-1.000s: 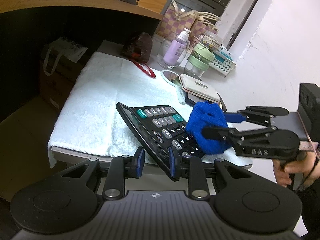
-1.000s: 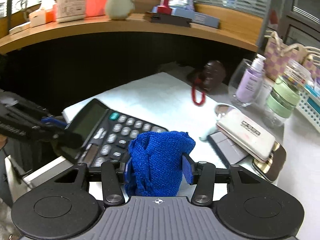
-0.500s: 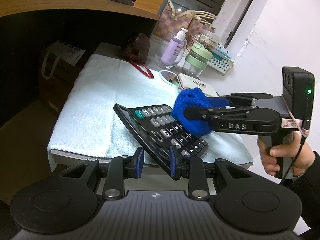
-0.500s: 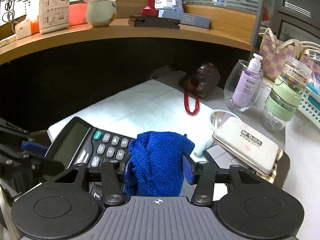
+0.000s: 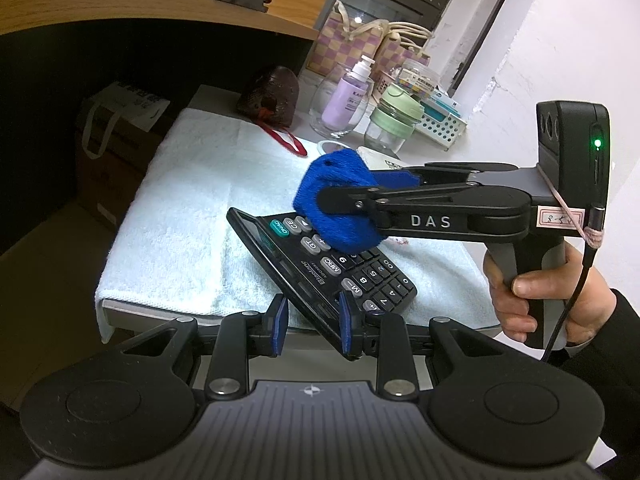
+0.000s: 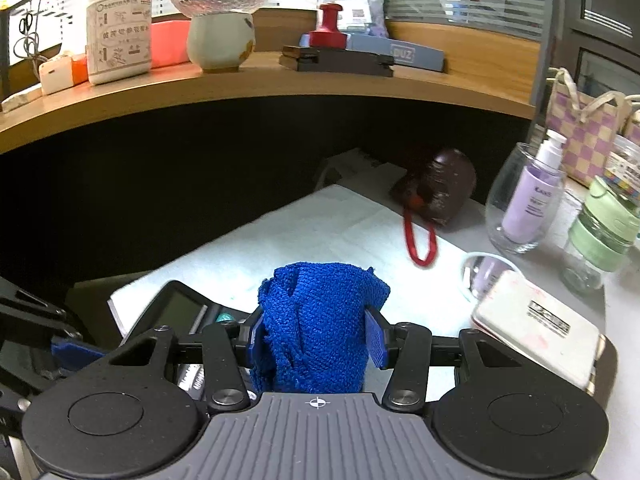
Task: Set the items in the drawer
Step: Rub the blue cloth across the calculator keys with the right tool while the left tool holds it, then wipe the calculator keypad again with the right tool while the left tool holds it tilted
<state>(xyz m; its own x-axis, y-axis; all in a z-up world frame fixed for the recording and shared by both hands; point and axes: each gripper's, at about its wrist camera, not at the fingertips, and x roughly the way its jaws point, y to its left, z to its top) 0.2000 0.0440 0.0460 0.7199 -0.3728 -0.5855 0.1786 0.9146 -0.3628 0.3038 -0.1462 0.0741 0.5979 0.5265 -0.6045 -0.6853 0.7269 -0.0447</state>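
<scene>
A black calculator is held tilted above the white towel, with my left gripper shut on its near edge. Over its keys hangs a blue knitted cloth, pinched in my right gripper, which reaches in from the right with a person's hand on its handle. In the right wrist view the blue cloth fills the gap between the pads of the right gripper. The calculator shows below left of it, and the left gripper sits at the left edge.
At the back of the towel lies a brown pouch with a red strap. To the right stand a glass holding a purple pump bottle, a green-lidded jar, a white case and checked bags. A wooden shelf overhangs.
The right gripper has carried the blue cloth leftwards and farther over the calculator's keys. The left gripper and the calculator have stayed put.
</scene>
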